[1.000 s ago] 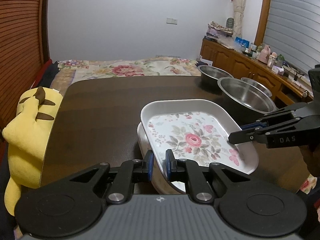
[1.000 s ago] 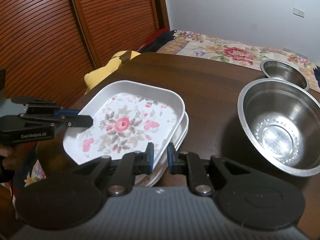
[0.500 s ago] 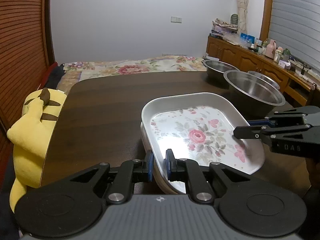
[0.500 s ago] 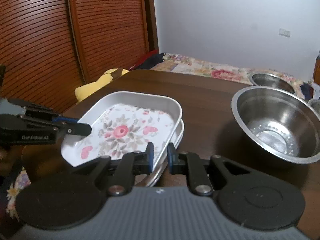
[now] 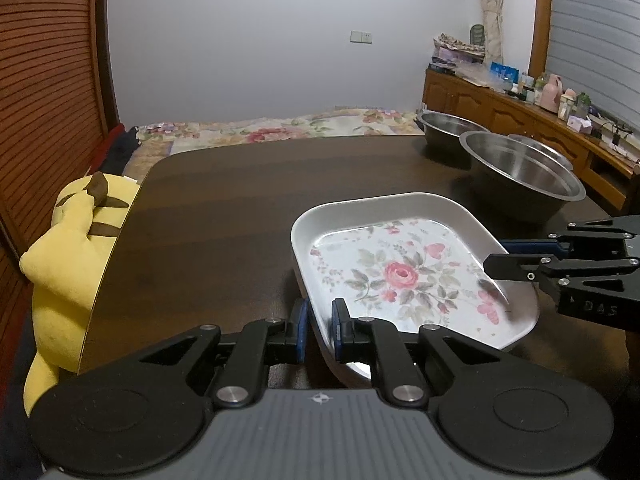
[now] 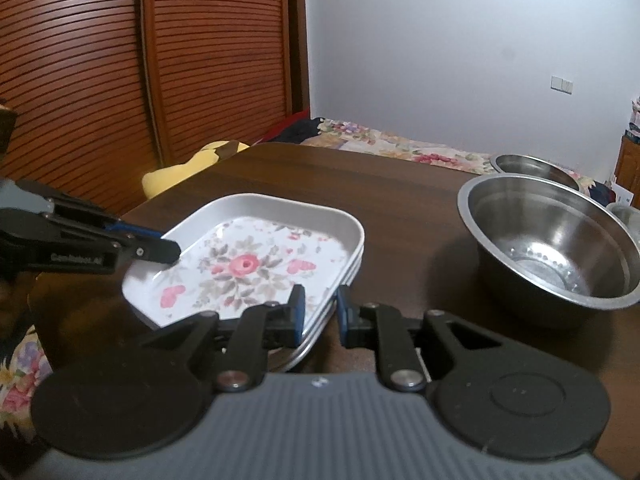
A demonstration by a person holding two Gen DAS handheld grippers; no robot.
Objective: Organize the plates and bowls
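A stack of white square plates with a rose pattern (image 5: 404, 272) (image 6: 248, 264) sits on the dark wooden table (image 5: 240, 208). My left gripper (image 5: 319, 326) is shut on the stack's near-left rim. My right gripper (image 6: 318, 312) is shut on the opposite rim; it shows in the left wrist view (image 5: 494, 258) at the right. The stack looks held a little above the table. A large steel bowl (image 6: 548, 240) (image 5: 520, 172) stands to the right, a smaller steel bowl (image 6: 532, 166) (image 5: 450, 128) behind it.
A yellow plush toy (image 5: 68, 248) leans at the table's left edge. A third steel bowl (image 5: 540, 152) sits behind the large one. A bed with a floral cover (image 5: 280, 132) lies beyond the table. A wooden sideboard (image 5: 520, 120) runs along the right wall.
Both grippers have kept their grip on the plate stack and tipped the views upward; the stack has shifted slightly right and toward me.
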